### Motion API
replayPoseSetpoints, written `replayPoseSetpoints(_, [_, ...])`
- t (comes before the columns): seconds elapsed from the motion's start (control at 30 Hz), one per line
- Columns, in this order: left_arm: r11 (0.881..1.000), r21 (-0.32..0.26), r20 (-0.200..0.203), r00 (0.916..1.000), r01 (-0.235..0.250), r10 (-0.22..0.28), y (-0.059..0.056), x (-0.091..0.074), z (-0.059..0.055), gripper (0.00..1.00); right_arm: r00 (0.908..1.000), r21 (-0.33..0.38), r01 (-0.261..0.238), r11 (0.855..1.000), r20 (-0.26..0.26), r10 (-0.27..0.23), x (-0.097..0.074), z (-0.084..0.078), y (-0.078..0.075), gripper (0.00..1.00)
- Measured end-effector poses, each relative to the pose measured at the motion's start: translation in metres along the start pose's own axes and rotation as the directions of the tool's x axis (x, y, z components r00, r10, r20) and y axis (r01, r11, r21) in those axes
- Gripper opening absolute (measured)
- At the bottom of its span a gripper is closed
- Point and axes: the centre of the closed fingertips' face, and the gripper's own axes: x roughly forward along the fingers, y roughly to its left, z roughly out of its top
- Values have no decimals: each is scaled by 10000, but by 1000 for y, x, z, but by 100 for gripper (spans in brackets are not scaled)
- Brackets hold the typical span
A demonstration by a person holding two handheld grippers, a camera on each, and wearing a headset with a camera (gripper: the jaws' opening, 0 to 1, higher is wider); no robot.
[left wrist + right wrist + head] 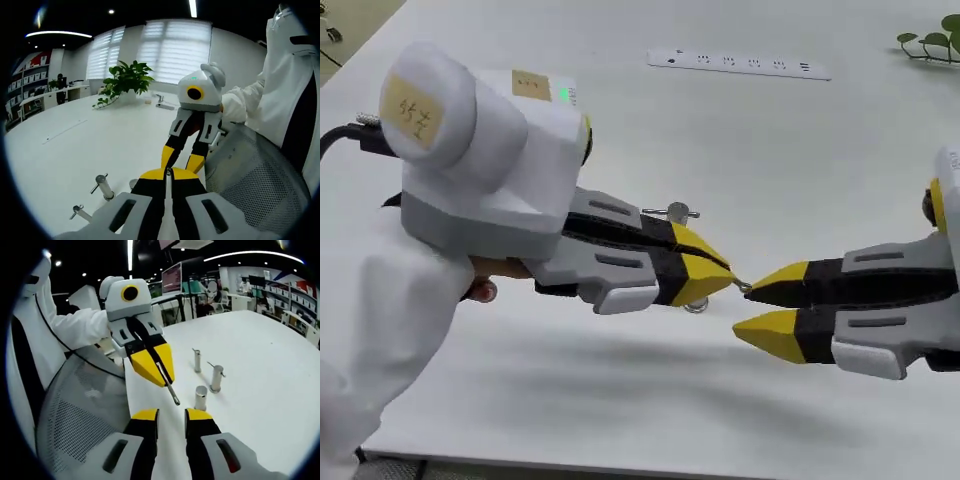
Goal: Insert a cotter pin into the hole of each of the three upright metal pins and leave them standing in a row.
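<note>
While two metal pins (197,361) (216,378) are carrying theirs, we are gripping the third cotter pin (172,392) in the left claw (166,382), the right claw (171,414) gaping empty; the near metal pin (201,398) is waiting bare.

Left gripper (168,175) jaws were pressed together, with the cotter pin (168,171) tip poking out between them. Right gripper (181,162) faced it, jaws apart, close to that tip. First metal pin (103,186) and second metal pin (80,212), each with a crosswise pin, stood on the white table (75,145) by its near edge. Potted plant (125,80) was at the far edge.
</note>
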Motion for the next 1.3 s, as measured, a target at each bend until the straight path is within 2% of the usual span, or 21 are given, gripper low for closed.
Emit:
replayPoseSetpoints(0.2, [9992,299,-34,9996,270,-269,-5,1,-1,0,9992,127,-337,9994,236,334,2,5,6,9])
replayPoseSetpoints(0.33, [9984,373,-21,9991,420,-420,-5,0,-1,0,9997,-184,-223,9996,-46,222,2,3,5,4])
replayPoseSetpoints(0.43, [9974,464,-119,9984,550,-545,-6,0,-3,0,9992,-223,-401,9989,-39,400,0,4,7,0])
replayPoseSetpoints(0.8, [9948,586,-572,9952,832,-799,-6,-3,-14,0,9945,-1021,-957,9902,-516,907,-8,4,14,0])
replayPoseSetpoints(0.97, [9925,629,-856,9914,1045,-989,-10,1,-19,0,9850,-1456,-1498,9779,-1077,1349,-13,-1,18,0])
replayPoseSetpoints(1.07, [9917,669,-980,9899,1096,-1027,-14,4,-20,0,9842,-1659,-1538,9741,-1135,1361,-15,-1,18,0])
replayPoseSetpoints(1.2, [9919,787,-750,9928,996,-937,-13,5,-17,0,9861,-1666,-1445,9754,-1058,1280,-18,1,13,0])
replayPoseSetpoints(1.3, [9924,1005,-542,9964,710,-658,-7,5,-12,2,9894,-1716,-1282,9768,-899,1140,-19,3,10,0])
